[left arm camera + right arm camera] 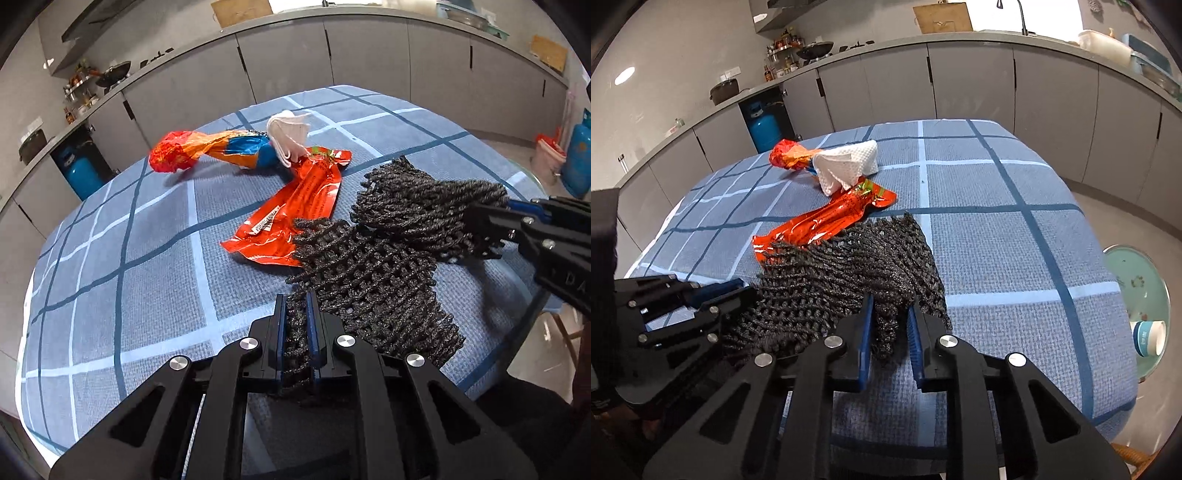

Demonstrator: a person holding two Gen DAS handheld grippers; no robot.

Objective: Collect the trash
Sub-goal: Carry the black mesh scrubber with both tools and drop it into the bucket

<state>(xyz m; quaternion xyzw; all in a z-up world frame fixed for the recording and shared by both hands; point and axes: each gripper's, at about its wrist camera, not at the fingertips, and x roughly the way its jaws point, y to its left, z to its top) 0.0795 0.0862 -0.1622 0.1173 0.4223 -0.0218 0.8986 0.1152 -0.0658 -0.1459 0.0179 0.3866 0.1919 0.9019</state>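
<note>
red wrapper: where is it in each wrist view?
Left wrist: red wrapper sits centre frame, its near end under the black mesh.
Right wrist: red wrapper is left of centre, above the mesh.
Shared landmark: white tissue at the wrapper's far end.

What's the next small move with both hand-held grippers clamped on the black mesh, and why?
Probably lift both together and pull the mesh's mouth apart. The left hand-held gripper and right hand-held gripper each pinch a near edge of the black mesh bag, which lies flat on the checked tablecloth. The red wrapper, partly under it, the crumpled tissue and the orange-blue wrapper are still loose.
</note>
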